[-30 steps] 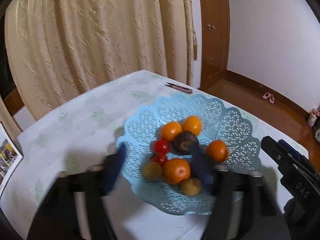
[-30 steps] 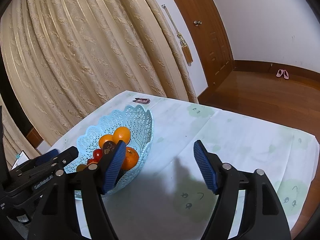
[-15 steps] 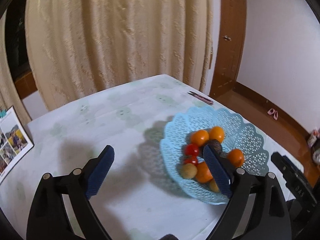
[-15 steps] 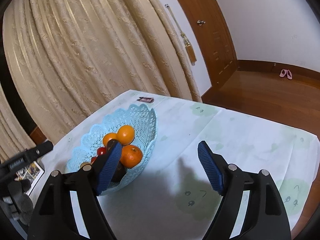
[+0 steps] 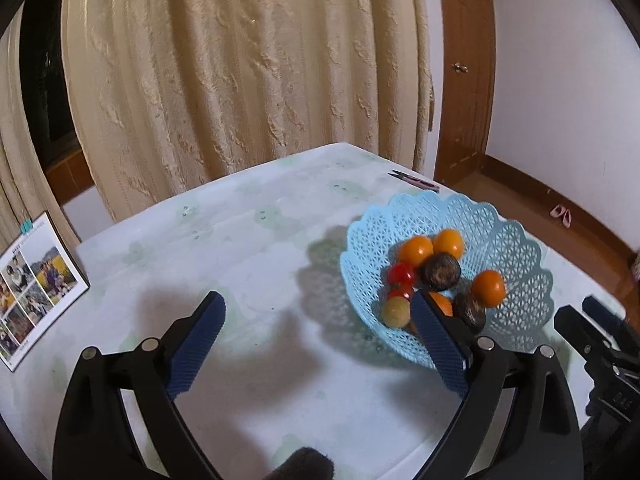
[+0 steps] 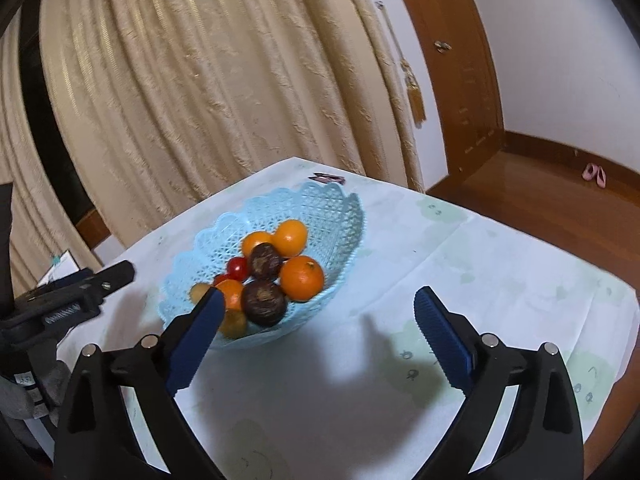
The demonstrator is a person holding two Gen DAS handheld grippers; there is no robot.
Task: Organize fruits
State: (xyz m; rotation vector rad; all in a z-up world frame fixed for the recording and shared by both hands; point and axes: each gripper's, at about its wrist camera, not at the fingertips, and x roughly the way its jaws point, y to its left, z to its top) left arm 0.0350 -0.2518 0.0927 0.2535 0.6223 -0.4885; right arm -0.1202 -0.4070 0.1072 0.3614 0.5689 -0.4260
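— On the table (image 5: 280, 248), toward its far right part: light blue lattice basket (image 5: 516, 240), holding all the fruit. Three oranges up top, e.g. one (image 5: 416, 250) at the back, another (image 5: 487, 288) to the right; dark brown round fruits (image 5: 440, 271) among them; red cherry tomatoes (image 5: 401, 273) and a yellowish small fruit (image 5: 396, 312) at the near left.

— And from the right wrist view?

— Same basket (image 6: 328, 216), a big orange (image 6: 301, 283) at its near right, a dark fruit (image 6: 264, 303) beside it.

— Grippers?

— Left gripper (image 5: 318, 322) spread wide, gripping nothing, hovering over bare cloth just left of the basket; right blue pad (image 5: 438, 346) overlapping the basket's near rim. Right gripper (image 6: 316, 322) likewise wide apart and empty, above cloth just in front of the basket.

— Elsewhere?

— Photo sheet (image 5: 32, 280) at the table's left edge; small pink-handled scissors (image 5: 416, 181) behind the basket; cream curtain (image 5: 240, 72) beyond.
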